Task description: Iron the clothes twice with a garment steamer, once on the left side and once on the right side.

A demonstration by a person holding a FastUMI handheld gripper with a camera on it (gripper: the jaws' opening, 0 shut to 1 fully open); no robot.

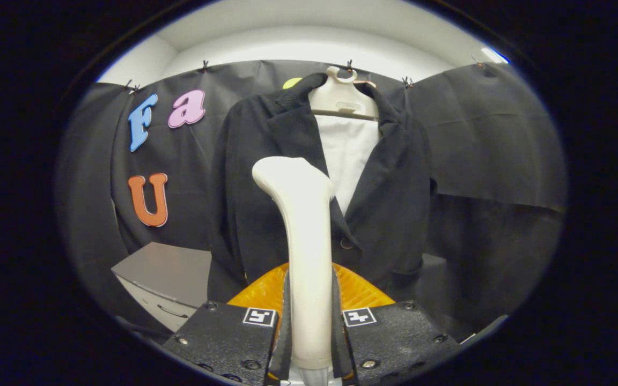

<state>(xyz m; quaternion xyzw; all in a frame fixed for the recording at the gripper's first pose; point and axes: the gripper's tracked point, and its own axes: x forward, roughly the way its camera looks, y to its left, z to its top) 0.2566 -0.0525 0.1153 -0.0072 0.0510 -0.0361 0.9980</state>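
Two fingers of your gripper [309, 327] are pressed against the handle of the garment steamer [304, 241], one on each side, so the tool is clamped on it with no gap showing at the grip. You hold the steamer upright: its pale handle rises straight from between the fingers and flares into a head at the top, and that head bends slightly away from you toward the jacket [266, 203]. The dark jacket hangs just beyond the steamer on a white hanger [341, 99], which is hooked at the upper edge of the black cloth wall [480, 134]. The steamer head sits in front of the jacket's lapel on the side nearer the coloured letters, level with the upper chest, beside the white lining [349, 153] that shows in the open front. Whether the head touches the fabric cannot be told from here. A button [346, 244] on the jacket's front shows just beside the handle. An orange ribbed part [263, 292] lies behind the fingers at the foot of the handle. A grey cabinet [167, 279] with a drawer handle stands beside the jacket's lower hem, against the wall.
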